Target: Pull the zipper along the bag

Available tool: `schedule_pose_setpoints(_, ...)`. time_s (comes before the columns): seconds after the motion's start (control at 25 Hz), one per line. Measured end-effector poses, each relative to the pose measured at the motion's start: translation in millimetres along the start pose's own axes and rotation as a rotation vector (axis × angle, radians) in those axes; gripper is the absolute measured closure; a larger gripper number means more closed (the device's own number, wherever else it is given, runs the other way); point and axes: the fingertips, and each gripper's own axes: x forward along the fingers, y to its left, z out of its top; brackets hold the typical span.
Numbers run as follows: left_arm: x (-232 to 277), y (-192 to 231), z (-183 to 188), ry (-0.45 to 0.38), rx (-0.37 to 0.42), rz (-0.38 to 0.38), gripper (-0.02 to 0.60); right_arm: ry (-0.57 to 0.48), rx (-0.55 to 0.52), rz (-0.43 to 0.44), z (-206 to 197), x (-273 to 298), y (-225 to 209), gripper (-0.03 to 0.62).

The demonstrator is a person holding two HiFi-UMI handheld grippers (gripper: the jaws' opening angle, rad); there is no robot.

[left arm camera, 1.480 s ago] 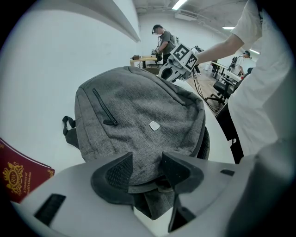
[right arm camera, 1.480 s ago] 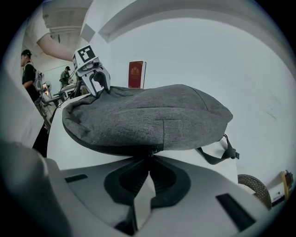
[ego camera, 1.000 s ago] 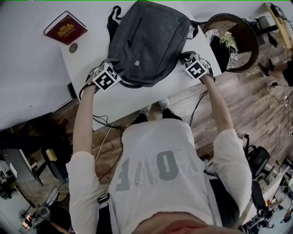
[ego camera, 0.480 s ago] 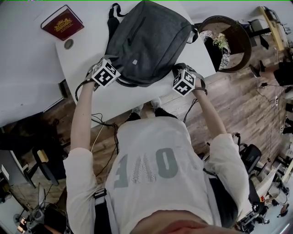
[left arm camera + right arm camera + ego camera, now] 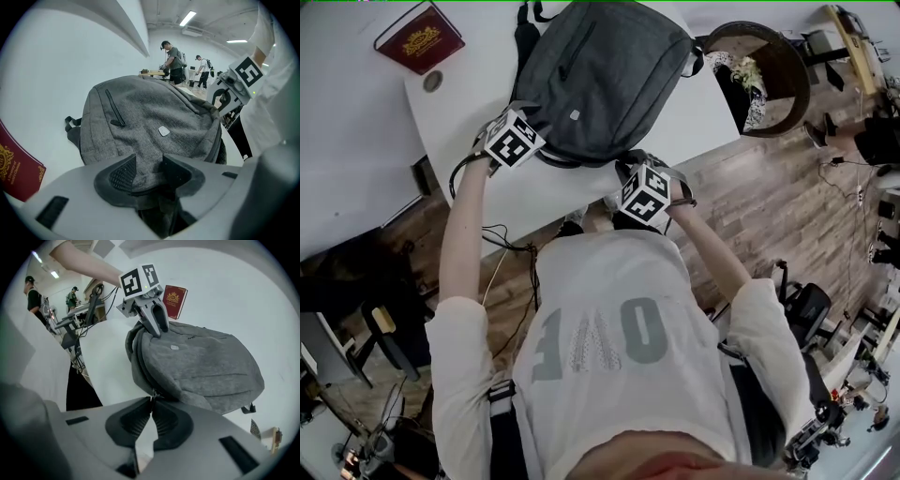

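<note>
A grey backpack (image 5: 600, 75) lies flat on the white table (image 5: 694, 112). My left gripper (image 5: 542, 153) holds the bag's near left corner. Its jaws have just been closing, and a fold of bag fabric (image 5: 149, 164) is pinched between the pads. My right gripper (image 5: 624, 169) sits at the bag's near edge, shut on the small zipper pull (image 5: 153, 393). In the right gripper view the left gripper (image 5: 158, 329) clamps the bag's far corner, and the zipper seam runs between the two. The right gripper (image 5: 216, 107) also shows in the left gripper view, at the bag's right rim.
A dark red book (image 5: 420, 37) and a small round disc (image 5: 432, 82) lie on the table left of the bag. A round wooden chair (image 5: 773, 70) stands to the right, off the table. The table's near edge (image 5: 581, 192) runs just below both grippers. People (image 5: 173, 58) stand far behind.
My right gripper has slid left along the bag's near edge, from its right corner toward the left gripper. The left gripper has stayed at the left corner.
</note>
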Motion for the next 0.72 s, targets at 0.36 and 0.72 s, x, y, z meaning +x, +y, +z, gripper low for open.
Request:
schedule_pose_setpoints(0.36, 1.9, -1.4, -2.1, -0.009, 0.025, 0.000, 0.391, 0.004, 0.155, 0.029, 26.6, 2.4, 27.3, 0.560)
schedule_pose_setpoints(0.72, -13.8, -6.0, 3.5, -0.038, 0.143, -0.006, 0.391, -0.035, 0.298, 0.071, 25.7, 8.8, 38.8, 0.562)
